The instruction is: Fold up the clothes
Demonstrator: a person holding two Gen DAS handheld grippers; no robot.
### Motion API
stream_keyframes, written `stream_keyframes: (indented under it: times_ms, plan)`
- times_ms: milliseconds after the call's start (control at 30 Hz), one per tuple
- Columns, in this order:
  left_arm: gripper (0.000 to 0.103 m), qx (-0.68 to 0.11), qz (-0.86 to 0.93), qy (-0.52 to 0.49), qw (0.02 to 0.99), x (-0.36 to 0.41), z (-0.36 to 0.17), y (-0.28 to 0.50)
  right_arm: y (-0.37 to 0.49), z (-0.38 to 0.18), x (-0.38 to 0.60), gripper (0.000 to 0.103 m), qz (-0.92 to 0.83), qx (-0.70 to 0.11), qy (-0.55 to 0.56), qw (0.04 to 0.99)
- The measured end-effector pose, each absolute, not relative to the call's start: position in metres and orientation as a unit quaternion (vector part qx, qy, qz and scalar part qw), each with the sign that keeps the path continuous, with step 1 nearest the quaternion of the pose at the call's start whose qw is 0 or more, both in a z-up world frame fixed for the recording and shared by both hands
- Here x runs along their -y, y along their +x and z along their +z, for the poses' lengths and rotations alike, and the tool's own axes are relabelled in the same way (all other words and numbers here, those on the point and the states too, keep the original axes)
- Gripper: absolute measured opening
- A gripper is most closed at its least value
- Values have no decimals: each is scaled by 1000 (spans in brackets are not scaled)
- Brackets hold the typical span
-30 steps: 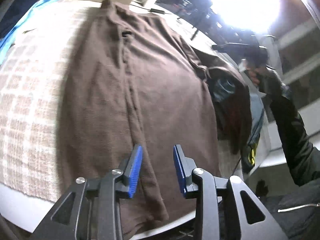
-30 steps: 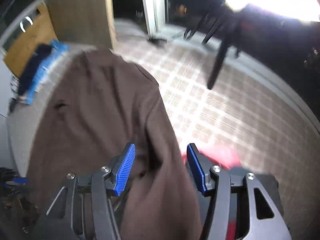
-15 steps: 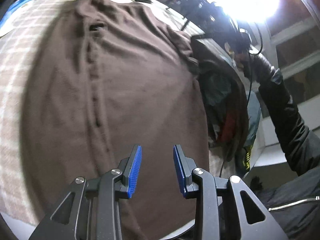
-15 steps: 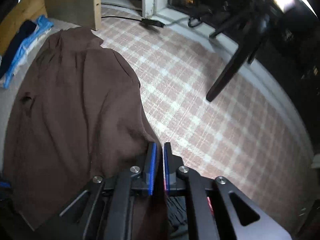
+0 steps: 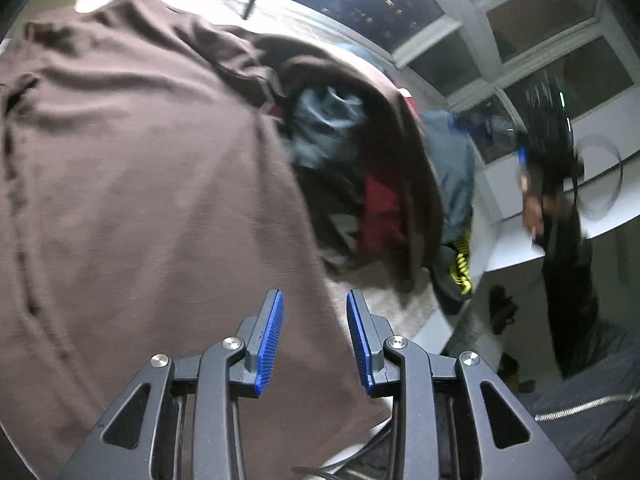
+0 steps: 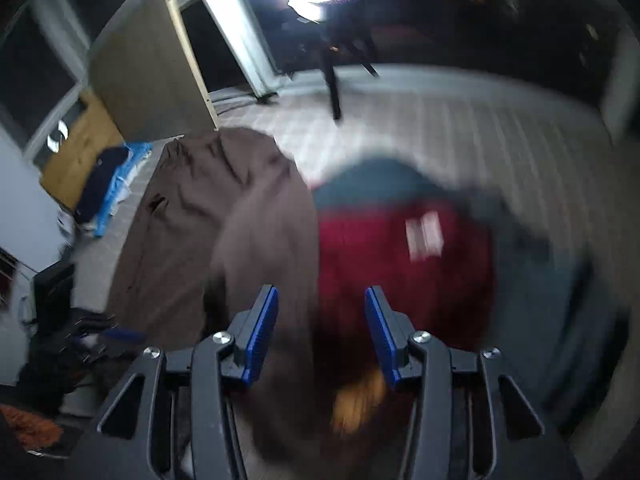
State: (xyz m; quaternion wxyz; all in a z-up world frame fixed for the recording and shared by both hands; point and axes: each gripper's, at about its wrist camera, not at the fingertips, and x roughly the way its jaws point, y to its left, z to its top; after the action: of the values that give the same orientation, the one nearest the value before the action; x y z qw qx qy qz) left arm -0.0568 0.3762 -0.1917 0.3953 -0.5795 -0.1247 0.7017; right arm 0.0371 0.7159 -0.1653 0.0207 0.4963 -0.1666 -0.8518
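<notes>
- Half a second ago the right gripper [image 6: 320,334] had its jaws almost together over the edge of the brown shirt [image 5: 152,200]; now they have just been opening and stand apart, with nothing pressed between the pads.
- Since then its view has also swung to the right, from the bare checked bed cover [image 6: 500,140] to the pile of clothes [image 6: 404,264].
- This pile is blurred. A red garment and a dark blue-grey one show in it, and the brown shirt's near edge hangs just beside the left blue pad.
- The left gripper [image 5: 314,338] has the same gap between its fingers as before. They are open and hold nothing, and they hover over the lower right part of the brown shirt.
- The brown shirt lies spread on the bed cover, front side up. Its right side is draped over the pile of clothes.
- In the left wrist view the person's other hand [image 5: 534,208] with its gripper is seen far right, blurred, near the window frame [image 5: 472,32].
</notes>
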Motion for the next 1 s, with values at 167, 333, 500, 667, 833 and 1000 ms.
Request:
stream_keyframes:
  times_ms: [167,333,500,667,833,1000]
  plan:
    - [30,99,708,-561,418,-431,-184,-76,54,-182,-706,45,-855,184,485,32]
    - [33,52,738,-532,412,-472,-167,-105,32,-205,-691,45,-845,161,509,44]
    - [33,35,726,-535,431,-484,-167,-106,25,-221,-691,37,-832,154,531,53]
    - [33,47,698,-555,450,-502,-187,-89,27,-204,-707,12,-835,186,514,66]
    - [36,55,684,-559,466,-522,-196,-84,29,-204,-706,14,-829,185,523,66]
    - [12,75,684,-550,473,-536,-201,-91,25,-213,-696,38,-824,175,534,75]
